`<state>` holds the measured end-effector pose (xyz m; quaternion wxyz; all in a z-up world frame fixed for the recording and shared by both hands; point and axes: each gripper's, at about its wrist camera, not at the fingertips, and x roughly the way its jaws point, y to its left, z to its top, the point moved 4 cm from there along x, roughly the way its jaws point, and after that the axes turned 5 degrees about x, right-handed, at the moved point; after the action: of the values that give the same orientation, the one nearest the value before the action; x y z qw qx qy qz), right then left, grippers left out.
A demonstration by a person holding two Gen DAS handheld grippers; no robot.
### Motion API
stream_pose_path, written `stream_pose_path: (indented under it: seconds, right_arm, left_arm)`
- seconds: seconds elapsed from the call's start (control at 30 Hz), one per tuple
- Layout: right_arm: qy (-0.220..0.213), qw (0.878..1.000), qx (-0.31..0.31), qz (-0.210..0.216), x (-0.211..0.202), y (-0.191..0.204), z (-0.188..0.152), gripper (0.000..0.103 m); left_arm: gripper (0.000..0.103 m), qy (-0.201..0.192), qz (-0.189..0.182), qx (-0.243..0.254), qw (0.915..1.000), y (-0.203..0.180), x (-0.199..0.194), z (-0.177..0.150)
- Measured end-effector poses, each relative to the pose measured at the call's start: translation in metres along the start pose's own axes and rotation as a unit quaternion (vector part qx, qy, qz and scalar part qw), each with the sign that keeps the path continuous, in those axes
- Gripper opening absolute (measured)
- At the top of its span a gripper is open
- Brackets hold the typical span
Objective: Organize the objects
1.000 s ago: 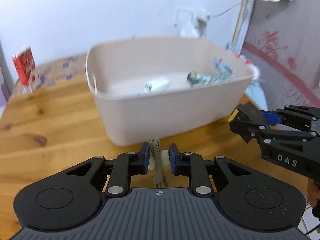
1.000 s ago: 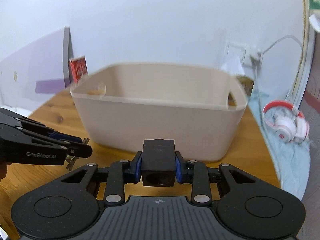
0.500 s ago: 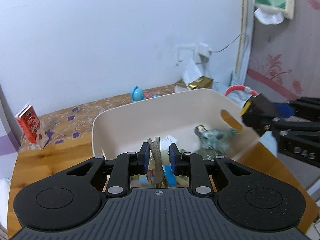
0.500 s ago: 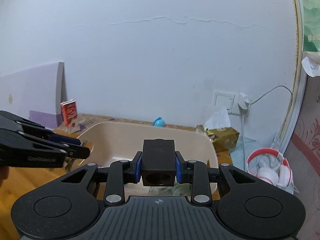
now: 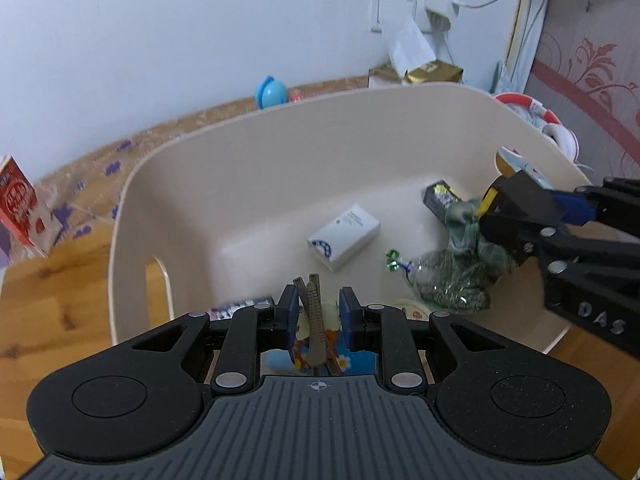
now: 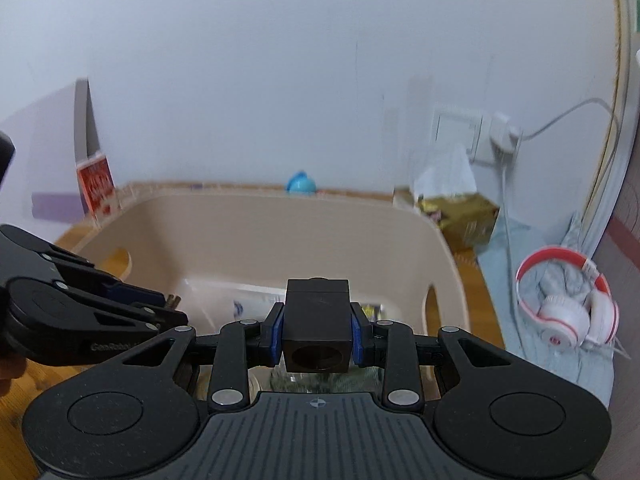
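Left gripper: hangs over the near side of the bin, blue pads set a little apart, with the keys between them. Whether the pads press the keys cannot be told; a gap shows on each side.
Keys: two brass-coloured keys, standing up between the left pads, teeth upward, over the bin's near edge.
Right gripper: closed on a black cube, one blue pad on each side of it. In the left view it reaches in from the right over the bin's right part.
Cube: black, with a round hole in the face turned to the camera; the left view shows a yellow patch on one side.
Bin: beige plastic, with a handle cutout in each end wall, standing on a wooden table.
In the bin: a white box with blue print lies near the middle; a clear bag of green stuff lies to its right, below the cube; a dark packet lies against the far right wall; colourful printed items show under the left pads, too hidden to name.
Behind the bin: a blue ball, a gold box, a wall socket with a charger plugged in.
Left of the bin: a red carton.
Right of the bin: red-and-white headphones on a grey cloth.
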<state>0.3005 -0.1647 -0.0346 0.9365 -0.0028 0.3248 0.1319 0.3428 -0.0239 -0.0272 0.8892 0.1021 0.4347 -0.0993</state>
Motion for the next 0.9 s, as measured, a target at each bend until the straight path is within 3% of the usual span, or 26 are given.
stream_pose_path:
  seconds: [0.07, 0.1, 0.13, 0.17, 0.2, 0.23, 0.3, 0.5, 0.9]
  right_arm:
    - [0.013, 1.000, -0.003, -0.002, 0.007, 0.001, -0.004, 0.030]
    - [0.019, 1.000, -0.005, -0.001, 0.009, 0.002, -0.006, 0.041]
    - [0.021, 1.000, -0.004, -0.002, 0.010, 0.002, -0.007, 0.041]
    - [0.021, 1.000, -0.003, -0.001, 0.010, 0.002, -0.007, 0.049]
    - [0.020, 1.000, 0.000, -0.003, 0.009, 0.003, -0.007, 0.063]
    - [0.015, 1.000, 0.003, -0.008, 0.006, 0.003, -0.007, 0.069]
    - [-0.003, 1.000, 0.007, -0.016, -0.006, 0.003, -0.007, 0.077]
    - [-0.027, 0.999, 0.013, -0.030, -0.035, 0.000, -0.002, 0.099]
    - [-0.053, 0.998, 0.014, -0.041, -0.095, 0.006, -0.019, 0.103]
  left_arm:
    - [0.022, 0.005, -0.003, -0.002, 1.0000, 0.000, 0.003, -0.001]
    - [0.026, 0.004, -0.005, -0.002, 1.0000, 0.000, 0.002, -0.002]
    - [0.041, 0.002, -0.009, -0.002, 1.0000, -0.001, 0.001, -0.002]
    - [0.051, -0.005, -0.011, -0.003, 0.9999, 0.000, -0.002, -0.003]
    - [0.067, -0.015, -0.009, -0.006, 0.9998, 0.000, -0.007, -0.004]
    - [0.074, -0.026, 0.000, -0.011, 0.9996, 0.002, -0.012, -0.005]
    - [0.079, -0.043, 0.000, -0.021, 0.9989, 0.004, -0.021, -0.007]
    - [0.081, -0.060, 0.011, -0.034, 0.9975, 0.008, -0.047, -0.013]
    - [0.081, -0.110, 0.034, -0.055, 0.9919, 0.010, -0.118, -0.046]
